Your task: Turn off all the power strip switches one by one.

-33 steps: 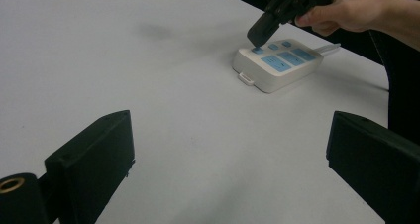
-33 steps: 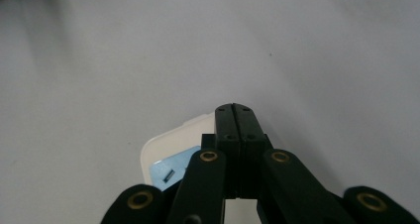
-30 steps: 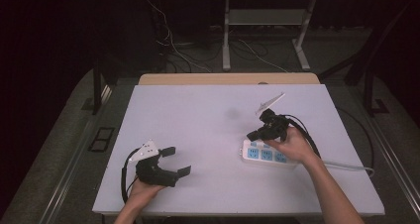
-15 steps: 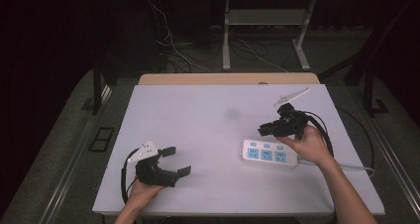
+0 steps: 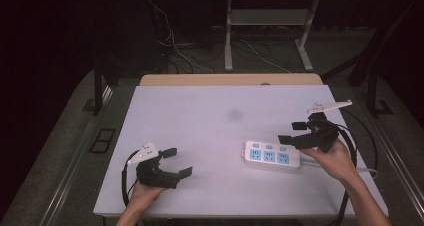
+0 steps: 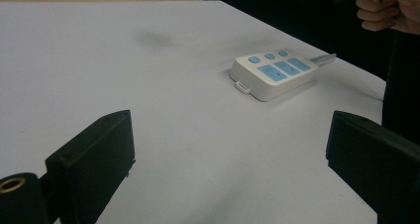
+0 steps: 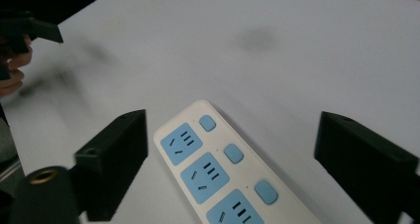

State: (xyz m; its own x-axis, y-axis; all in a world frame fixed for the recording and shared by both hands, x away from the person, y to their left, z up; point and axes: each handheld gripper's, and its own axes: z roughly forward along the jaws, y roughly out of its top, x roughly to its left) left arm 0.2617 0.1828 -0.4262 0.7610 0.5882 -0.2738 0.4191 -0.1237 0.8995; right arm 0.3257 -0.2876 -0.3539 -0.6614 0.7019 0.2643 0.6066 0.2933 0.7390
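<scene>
We see the white power strip [image 5: 272, 156] lying flat on the pale counter [image 5: 210, 121], toward its right side, its three blue sockets and three blue buttons facing up. Just to its right, lifted clear of it, hovers the right hand-held gripper [image 5: 296, 132]; its jaws have just been opening, stand wide, and grip nothing. Well apart, near the counter's front left corner, the left hand-held gripper [image 5: 177, 162] rests with jaws spread wide and empty, pointing toward the strip.
</scene>
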